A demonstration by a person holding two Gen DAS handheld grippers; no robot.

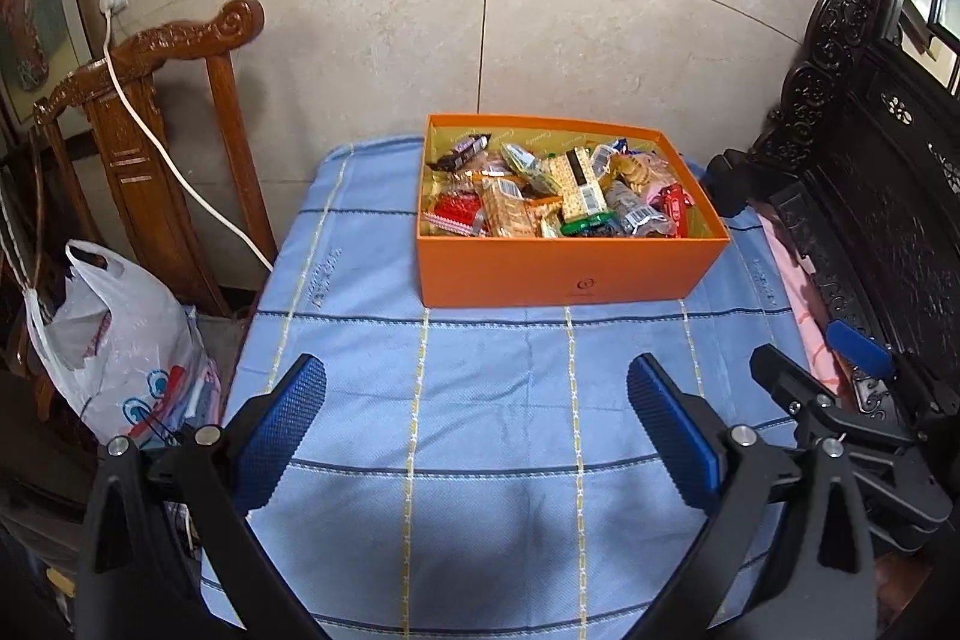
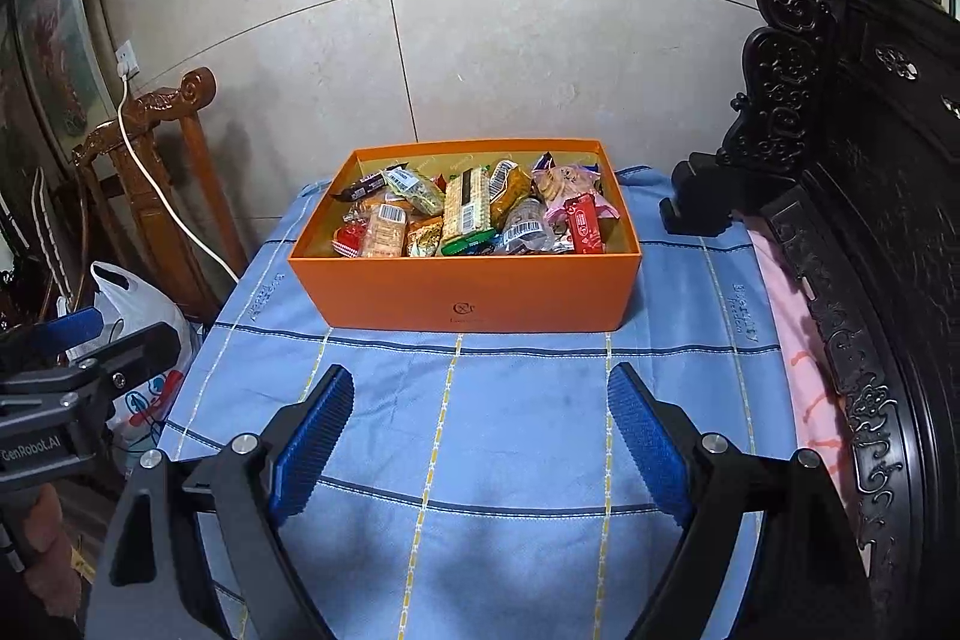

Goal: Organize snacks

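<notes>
An orange box (image 1: pixel 564 274) stands at the far side of the table on a blue checked cloth (image 1: pixel 480 400). It holds several wrapped snacks (image 1: pixel 558 196). It also shows in the right wrist view (image 2: pixel 474 292) with the snacks (image 2: pixel 474 211) inside. My left gripper (image 1: pixel 477 388) is open and empty, above the cloth in front of the box. My right gripper (image 2: pixel 480 394) is open and empty, also in front of the box. The right gripper shows at the right edge of the left wrist view (image 1: pixel 840 382). The left gripper shows at the left edge of the right wrist view (image 2: pixel 90 346).
A carved wooden chair (image 1: pixel 150 130) with a white cable (image 1: pixel 180 172) stands left of the table. A white plastic bag (image 1: pixel 114 340) sits beside it. Dark carved furniture (image 1: pixel 870 190) lines the right side. A tiled wall (image 1: pixel 480 10) is behind the box.
</notes>
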